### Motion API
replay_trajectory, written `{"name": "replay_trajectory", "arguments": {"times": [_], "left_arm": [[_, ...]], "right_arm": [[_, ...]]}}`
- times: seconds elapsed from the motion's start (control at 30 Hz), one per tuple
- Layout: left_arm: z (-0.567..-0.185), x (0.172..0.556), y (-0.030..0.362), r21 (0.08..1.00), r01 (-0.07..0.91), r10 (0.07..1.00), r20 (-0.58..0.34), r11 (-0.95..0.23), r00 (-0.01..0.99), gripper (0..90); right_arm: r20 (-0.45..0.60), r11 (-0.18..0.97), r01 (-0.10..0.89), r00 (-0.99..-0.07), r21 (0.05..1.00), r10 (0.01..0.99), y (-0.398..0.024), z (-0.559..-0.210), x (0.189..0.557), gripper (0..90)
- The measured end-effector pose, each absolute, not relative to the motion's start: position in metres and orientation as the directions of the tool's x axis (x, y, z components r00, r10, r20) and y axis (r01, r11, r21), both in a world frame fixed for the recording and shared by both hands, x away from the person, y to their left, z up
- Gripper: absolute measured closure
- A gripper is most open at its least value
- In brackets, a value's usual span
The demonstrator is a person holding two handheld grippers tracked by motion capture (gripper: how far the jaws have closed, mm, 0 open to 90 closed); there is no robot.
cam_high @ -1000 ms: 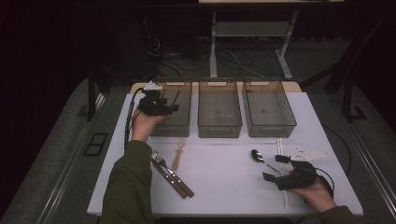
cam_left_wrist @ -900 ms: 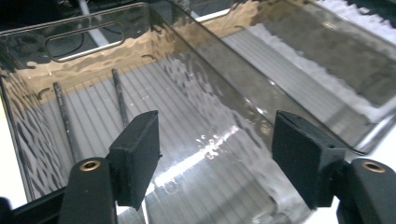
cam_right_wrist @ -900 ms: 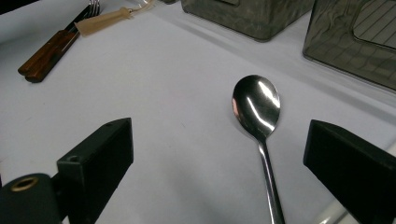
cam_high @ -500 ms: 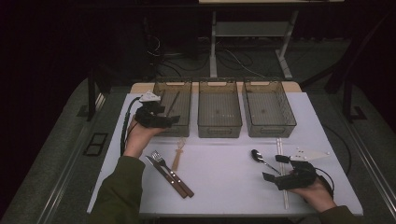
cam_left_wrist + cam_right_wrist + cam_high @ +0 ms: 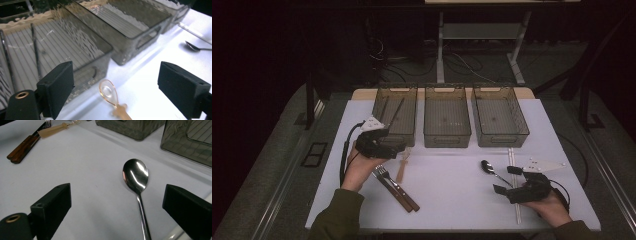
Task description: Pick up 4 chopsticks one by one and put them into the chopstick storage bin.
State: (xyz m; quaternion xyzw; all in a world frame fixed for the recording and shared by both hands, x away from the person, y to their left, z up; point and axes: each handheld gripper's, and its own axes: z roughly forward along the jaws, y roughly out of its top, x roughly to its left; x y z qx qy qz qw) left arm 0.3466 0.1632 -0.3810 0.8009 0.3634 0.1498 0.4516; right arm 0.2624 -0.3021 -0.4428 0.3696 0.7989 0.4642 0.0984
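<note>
My left gripper [image 5: 398,145] hovers just in front of the left bin [image 5: 382,102], open. Its jaws have just been opening, and nothing is between them. In the left gripper view an amber plastic spoon [image 5: 109,91] lies on the white table below the left gripper [image 5: 116,73]. Two dark sticks [image 5: 34,48] lie in that bin [image 5: 82,42]. My right gripper [image 5: 506,180] rests low at the front right, open. In the right gripper view a metal spoon [image 5: 136,176] lies flat on the table, ahead of the right gripper [image 5: 117,197] and untouched.
Two more smoky bins [image 5: 447,116] [image 5: 499,115] stand in a row at the back. Two wooden-handled forks [image 5: 395,189] lie beside the amber spoon [image 5: 403,164]. A thin clear stick [image 5: 513,192] lies along the table by the right hand.
The left hand has drawn back from over the left bin toward the person, to just in front of it, and its jaws have spread. The right hand has stayed still.
</note>
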Motion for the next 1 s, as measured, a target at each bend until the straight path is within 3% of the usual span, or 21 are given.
{"name": "replay_trajectory", "arguments": {"times": [0.43, 1.0], "left_arm": [[-0.400, 0.304, 0.163, 0.843, 0.408, 0.699, -0.055, -0.350, 0.713, 0.2], [-0.426, 0.270, 0.168, 0.836, 0.417, 0.665, -0.086, -0.356, 0.742, 0.0]], "right_arm": [[0.182, 0.298, 0.494, -0.711, 0.817, 0.679, -0.302, -0.441, 0.261, 8.3], [0.179, 0.303, 0.494, -0.711, 0.815, 0.680, -0.301, -0.442, 0.261, 8.3]]}}
